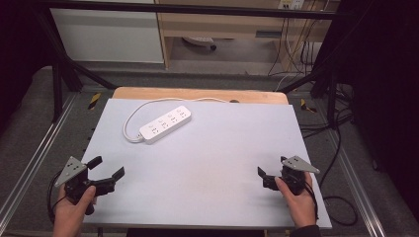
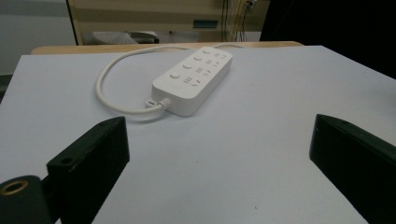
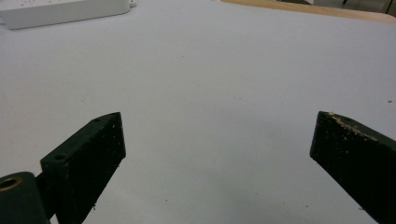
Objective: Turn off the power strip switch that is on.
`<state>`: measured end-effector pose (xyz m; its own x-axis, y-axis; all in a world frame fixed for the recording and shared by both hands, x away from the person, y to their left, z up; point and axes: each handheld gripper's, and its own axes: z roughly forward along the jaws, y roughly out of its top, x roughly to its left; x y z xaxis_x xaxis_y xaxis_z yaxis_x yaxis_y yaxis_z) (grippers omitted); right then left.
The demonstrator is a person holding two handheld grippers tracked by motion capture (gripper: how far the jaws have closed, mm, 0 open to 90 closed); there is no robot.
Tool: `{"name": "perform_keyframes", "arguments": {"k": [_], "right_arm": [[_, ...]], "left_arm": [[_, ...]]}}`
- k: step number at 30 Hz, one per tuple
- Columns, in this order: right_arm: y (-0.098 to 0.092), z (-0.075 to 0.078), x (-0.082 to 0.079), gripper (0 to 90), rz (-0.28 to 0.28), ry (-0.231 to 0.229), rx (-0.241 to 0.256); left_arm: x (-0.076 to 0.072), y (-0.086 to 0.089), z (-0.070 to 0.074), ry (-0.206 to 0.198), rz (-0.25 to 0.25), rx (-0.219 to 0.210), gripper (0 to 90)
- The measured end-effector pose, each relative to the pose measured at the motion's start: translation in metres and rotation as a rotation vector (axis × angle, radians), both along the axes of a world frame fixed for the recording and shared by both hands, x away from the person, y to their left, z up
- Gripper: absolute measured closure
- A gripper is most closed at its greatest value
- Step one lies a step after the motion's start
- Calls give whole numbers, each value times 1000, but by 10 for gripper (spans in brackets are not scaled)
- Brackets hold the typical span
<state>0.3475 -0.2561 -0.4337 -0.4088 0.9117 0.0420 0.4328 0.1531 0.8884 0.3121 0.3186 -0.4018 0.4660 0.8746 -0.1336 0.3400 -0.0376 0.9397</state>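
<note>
A white power strip [image 1: 165, 123] lies at a slant on the far left part of the pale grey table sheet [image 1: 212, 158], and its white cable [image 1: 129, 123] loops out to the left. In the left gripper view the power strip [image 2: 194, 79] lies ahead beyond the jaws, with its cable [image 2: 105, 91] curling left. My left gripper [image 1: 107, 167] is open at the front left edge, empty [image 2: 219, 154]. Held at the front right, my right gripper [image 1: 272, 167] also stands open over bare sheet [image 3: 217, 149]. One end of the power strip [image 3: 60, 11] shows at the top left of the right gripper view.
A strip of wooden tabletop [image 1: 197, 94] shows beyond the sheet's far edge. Black frame bars [image 1: 64, 64] stand around the table. Loose cables [image 1: 341, 148] trail on the floor at the right, and a cabinet [image 1: 217, 29] stands behind.
</note>
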Motion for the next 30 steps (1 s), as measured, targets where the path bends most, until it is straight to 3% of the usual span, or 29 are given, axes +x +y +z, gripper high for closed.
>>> {"name": "perform_keyframes", "arguments": {"k": [5, 12, 20, 30], "right_arm": [[2, 1, -3, 32, 1, 7, 10], [0, 4, -7, 28, 2, -5, 17], [1, 1, -4, 28, 32, 4, 19], [6, 1, -5, 30, 58, 3, 1]], "left_arm": [[3, -4, 4, -8, 9, 4, 46], [20, -10, 15, -3, 16, 27, 51], [50, -22, 29, -4, 0, 29, 53], [90, -36, 47, -16, -1, -2, 54]]}}
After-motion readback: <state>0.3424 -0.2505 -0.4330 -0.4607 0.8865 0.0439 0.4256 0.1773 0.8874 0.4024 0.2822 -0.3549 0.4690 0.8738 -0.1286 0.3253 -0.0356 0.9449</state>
